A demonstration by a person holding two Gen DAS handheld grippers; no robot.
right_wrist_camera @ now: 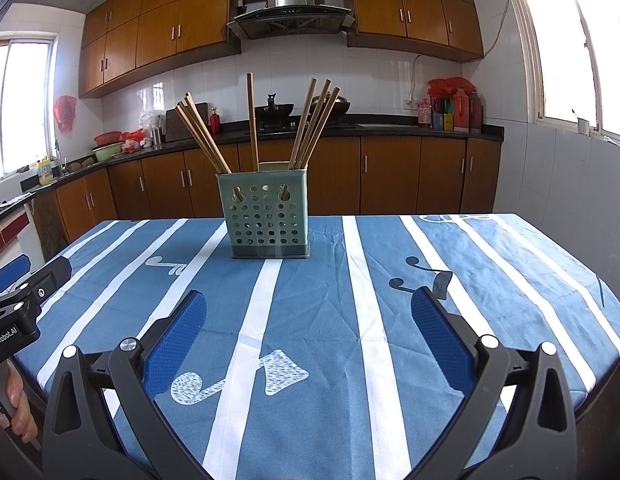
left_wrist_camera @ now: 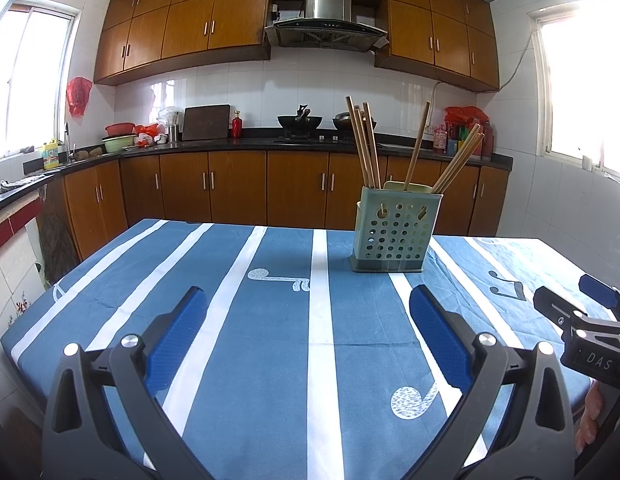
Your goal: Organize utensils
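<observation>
A pale green perforated utensil holder (left_wrist_camera: 394, 232) (right_wrist_camera: 265, 220) stands upright on the table near its far edge. Several wooden chopsticks (left_wrist_camera: 366, 144) (right_wrist_camera: 310, 124) stick up out of it, leaning left, right and upright. My left gripper (left_wrist_camera: 307, 316) is open and empty, low over the near part of the table, with the holder ahead to its right. My right gripper (right_wrist_camera: 307, 320) is open and empty, with the holder ahead and slightly left. The right gripper shows at the right edge of the left wrist view (left_wrist_camera: 590, 312). The left gripper shows at the left edge of the right wrist view (right_wrist_camera: 25, 276).
The table has a blue cloth with white stripes (left_wrist_camera: 322, 320) (right_wrist_camera: 362, 320). Behind it runs a kitchen counter (left_wrist_camera: 245, 144) with woks, bowls, bottles and a cutting board, wooden cabinets below and above. Windows are on both sides.
</observation>
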